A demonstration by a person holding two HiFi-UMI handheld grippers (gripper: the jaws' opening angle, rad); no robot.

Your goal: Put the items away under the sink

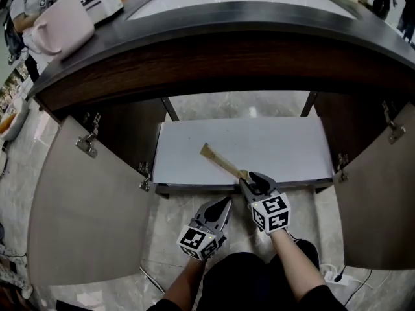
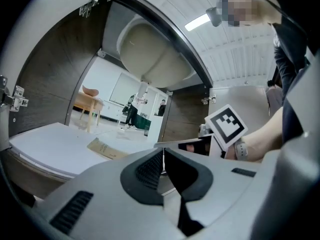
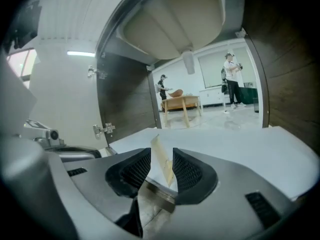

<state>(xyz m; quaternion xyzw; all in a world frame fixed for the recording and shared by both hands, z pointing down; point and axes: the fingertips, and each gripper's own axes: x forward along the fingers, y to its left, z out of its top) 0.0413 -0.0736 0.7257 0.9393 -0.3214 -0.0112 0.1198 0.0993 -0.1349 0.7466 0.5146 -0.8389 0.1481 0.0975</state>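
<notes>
Tan packet (image 1: 222, 162) on white shelf (image 1: 279, 148)

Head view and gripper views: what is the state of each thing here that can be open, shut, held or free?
Left cabinet door: swung open.
Right cabinet door: swung open.
Tan packet: on the white shelf, not gripped.
Left tongs: shut, nothing between the jaws.
Right tongs: open, jaws on either side of the tan packet's near end.

Marble floor (image 1: 165, 229); dark wood cabinet (image 1: 214, 67); wooden table (image 3: 182, 103) beyond; ceiling strip light (image 2: 197, 21).
</notes>
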